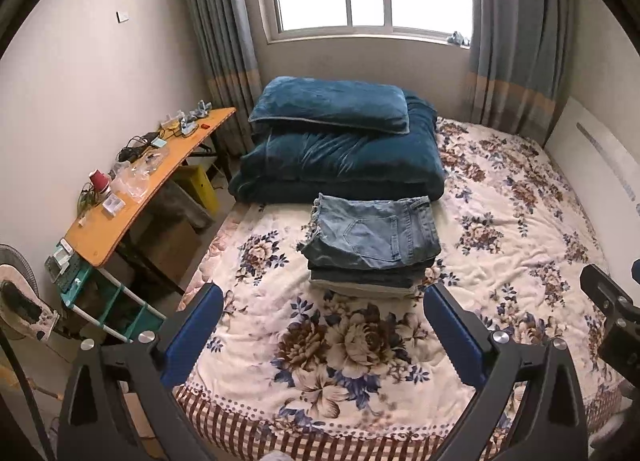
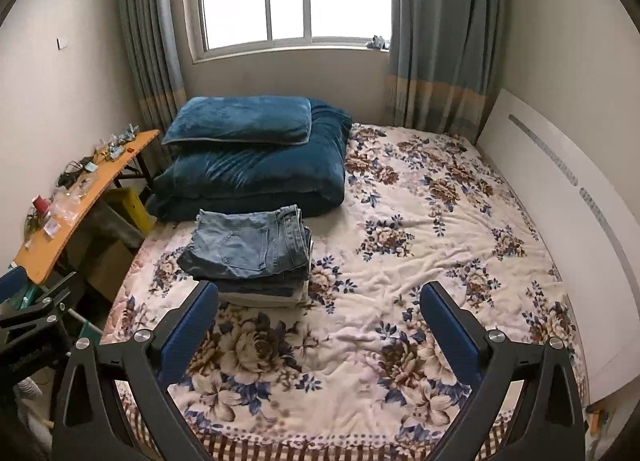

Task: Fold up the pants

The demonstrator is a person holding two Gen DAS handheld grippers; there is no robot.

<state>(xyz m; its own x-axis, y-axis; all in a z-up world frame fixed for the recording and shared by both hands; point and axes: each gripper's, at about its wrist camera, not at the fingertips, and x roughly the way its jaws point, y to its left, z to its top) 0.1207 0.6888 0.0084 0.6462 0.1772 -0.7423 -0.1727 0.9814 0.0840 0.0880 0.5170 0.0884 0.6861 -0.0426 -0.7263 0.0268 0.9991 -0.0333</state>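
A stack of folded pants (image 1: 370,243) lies on the floral bedspread (image 1: 520,229), light blue jeans on top, darker and pale ones beneath. It also shows in the right wrist view (image 2: 252,247). My left gripper (image 1: 324,297) is open and empty, held above the bed's near part, just in front of the stack. My right gripper (image 2: 320,295) is open and empty, above the bed (image 2: 440,245) to the right of the stack. Part of the right gripper shows at the left wrist view's right edge (image 1: 612,313).
A dark blue pillow (image 1: 332,105) on a folded blue quilt (image 1: 340,165) lies behind the stack. A cluttered orange table (image 1: 132,197) stands left of the bed, with a teal rack (image 1: 104,301) below. A white headboard (image 2: 560,197) runs along the right. Window and curtains at the back.
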